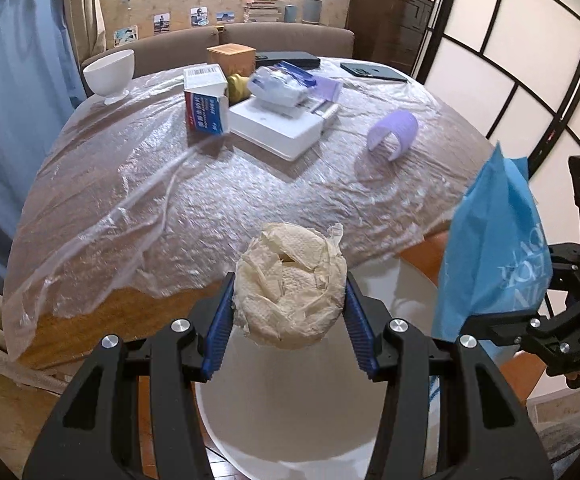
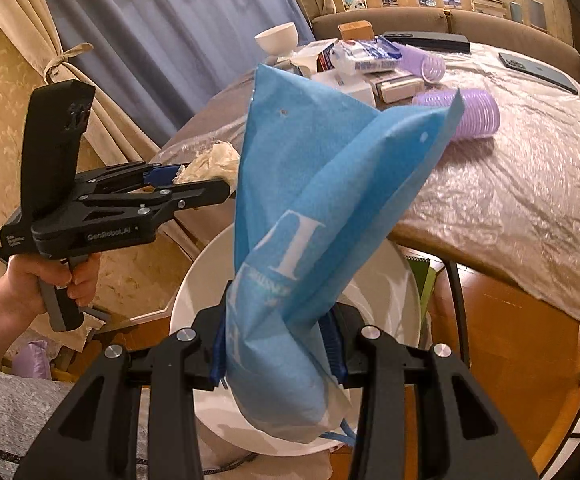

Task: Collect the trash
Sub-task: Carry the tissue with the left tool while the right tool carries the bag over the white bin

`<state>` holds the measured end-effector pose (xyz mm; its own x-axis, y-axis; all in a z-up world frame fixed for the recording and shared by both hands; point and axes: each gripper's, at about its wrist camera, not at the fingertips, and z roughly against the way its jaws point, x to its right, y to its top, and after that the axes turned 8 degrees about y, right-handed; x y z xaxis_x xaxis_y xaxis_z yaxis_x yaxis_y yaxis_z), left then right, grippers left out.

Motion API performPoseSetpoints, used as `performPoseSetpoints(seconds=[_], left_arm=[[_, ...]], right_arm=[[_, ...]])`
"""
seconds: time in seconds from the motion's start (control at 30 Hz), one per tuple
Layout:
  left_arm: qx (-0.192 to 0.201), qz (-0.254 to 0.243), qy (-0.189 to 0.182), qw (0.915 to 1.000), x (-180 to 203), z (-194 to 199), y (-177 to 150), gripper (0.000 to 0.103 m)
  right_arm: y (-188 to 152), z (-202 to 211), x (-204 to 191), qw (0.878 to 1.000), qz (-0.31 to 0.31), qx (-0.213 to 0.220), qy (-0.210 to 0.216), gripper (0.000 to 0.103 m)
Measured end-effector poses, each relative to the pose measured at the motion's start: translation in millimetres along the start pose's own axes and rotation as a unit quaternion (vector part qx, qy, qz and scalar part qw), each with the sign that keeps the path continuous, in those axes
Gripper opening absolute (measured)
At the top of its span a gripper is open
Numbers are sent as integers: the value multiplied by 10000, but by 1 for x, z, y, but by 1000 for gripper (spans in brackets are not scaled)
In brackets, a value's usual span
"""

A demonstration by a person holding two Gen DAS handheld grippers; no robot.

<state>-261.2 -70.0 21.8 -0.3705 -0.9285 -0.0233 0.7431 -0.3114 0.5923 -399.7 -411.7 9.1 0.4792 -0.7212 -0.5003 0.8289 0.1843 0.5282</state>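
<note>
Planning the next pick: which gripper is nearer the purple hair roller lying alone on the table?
Right. The right gripper, shut on the blue bag, sits just off the table edge nearest the purple hair roller. The left gripper, clamping the crumpled tissue, is farther along the edge.

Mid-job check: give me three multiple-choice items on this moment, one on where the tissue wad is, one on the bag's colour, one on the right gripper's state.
1. Where is the crumpled off-white tissue wad?
A. In the white footed bowl
B. Between the left gripper fingers
C. On the floor

2. What colour is the non-woven bag with white lettering?
A. Blue
B. Green
C. Red

3. What state is the right gripper in?
A. Open, empty
B. Shut on a purple roller
C. Shut on the bag

Answers:
1. B: blue pads press both sides of the wad.
2. A: the fabric is plainly blue in both views.
3. C: the bag's lower part is pinched between its fingers.
</note>
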Motion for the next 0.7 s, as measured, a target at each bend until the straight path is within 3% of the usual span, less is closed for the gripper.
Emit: performPoseSetpoints(seconds=[0.47, 0.7], left_arm=[[-282, 3, 46, 9996, 11, -2, -29, 52], [-418, 30, 143, 9990, 10, -9, -39, 52]], right_arm=[[-16, -23, -1, 9990, -79, -429, -77, 38], [-16, -38, -5, 9973, -44, -642, -363, 38]])
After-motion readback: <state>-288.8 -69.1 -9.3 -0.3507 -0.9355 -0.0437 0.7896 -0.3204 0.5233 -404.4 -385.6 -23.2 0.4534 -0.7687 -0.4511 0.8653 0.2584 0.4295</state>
